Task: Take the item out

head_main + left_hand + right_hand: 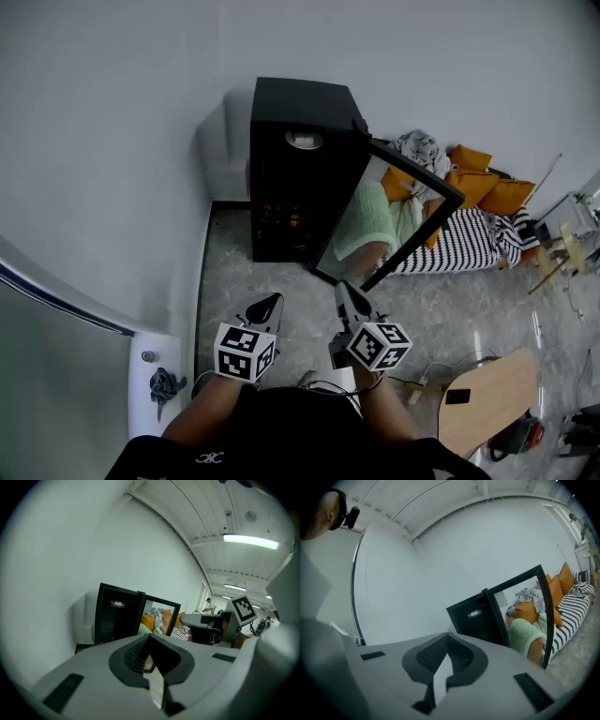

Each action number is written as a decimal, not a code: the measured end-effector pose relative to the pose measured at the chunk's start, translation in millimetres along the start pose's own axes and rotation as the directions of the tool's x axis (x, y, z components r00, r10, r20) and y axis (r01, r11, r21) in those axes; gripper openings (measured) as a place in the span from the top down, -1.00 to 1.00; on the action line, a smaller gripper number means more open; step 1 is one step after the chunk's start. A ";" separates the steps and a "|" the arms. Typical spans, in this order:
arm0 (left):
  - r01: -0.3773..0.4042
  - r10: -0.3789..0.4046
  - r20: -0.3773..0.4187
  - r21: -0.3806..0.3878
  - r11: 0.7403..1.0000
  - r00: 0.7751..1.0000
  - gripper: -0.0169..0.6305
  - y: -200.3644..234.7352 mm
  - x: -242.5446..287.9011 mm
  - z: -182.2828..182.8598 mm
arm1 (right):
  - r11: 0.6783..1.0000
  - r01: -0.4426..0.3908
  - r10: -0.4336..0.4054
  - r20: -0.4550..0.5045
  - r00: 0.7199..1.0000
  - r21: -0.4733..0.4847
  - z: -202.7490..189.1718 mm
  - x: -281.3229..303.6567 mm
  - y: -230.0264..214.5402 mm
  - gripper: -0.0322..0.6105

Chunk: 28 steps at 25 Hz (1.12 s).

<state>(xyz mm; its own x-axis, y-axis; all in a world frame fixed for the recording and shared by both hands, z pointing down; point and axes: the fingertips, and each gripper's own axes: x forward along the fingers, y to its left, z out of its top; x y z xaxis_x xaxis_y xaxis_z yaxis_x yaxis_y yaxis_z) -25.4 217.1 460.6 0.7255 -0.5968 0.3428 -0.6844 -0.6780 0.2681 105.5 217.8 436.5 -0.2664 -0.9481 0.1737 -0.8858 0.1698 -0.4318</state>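
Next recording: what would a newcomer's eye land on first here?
The black cabinet stands against the white wall at centre, its glass door swung open to the right. Orange cushions and a striped mattress lie beyond the door. At the bottom, the left gripper and right gripper point toward the cabinet, both shut and empty.
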 end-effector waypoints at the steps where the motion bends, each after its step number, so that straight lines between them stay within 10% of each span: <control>1: -0.001 0.001 0.002 0.001 1.000 1.000 0.95 1.6 -1.1 0.2 | 1.000 -0.012 0.012 0.009 1.000 -0.005 0.5 -0.1 3.6 0.88; 28: -0.026 0.027 0.033 -0.034 0.999 0.999 0.95 99.3 -55.3 2.8 | 0.995 -0.013 0.013 -0.004 1.000 -0.097 -28.1 52.7 89.1 0.88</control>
<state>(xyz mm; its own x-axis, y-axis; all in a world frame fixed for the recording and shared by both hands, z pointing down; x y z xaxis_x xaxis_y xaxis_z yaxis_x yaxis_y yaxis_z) -133.3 181.6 465.6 0.7084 -0.6290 0.3202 -0.7054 -0.6471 0.2894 1.9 190.5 432.0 -0.2793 -0.9447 0.1718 -0.9148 0.2074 -0.3465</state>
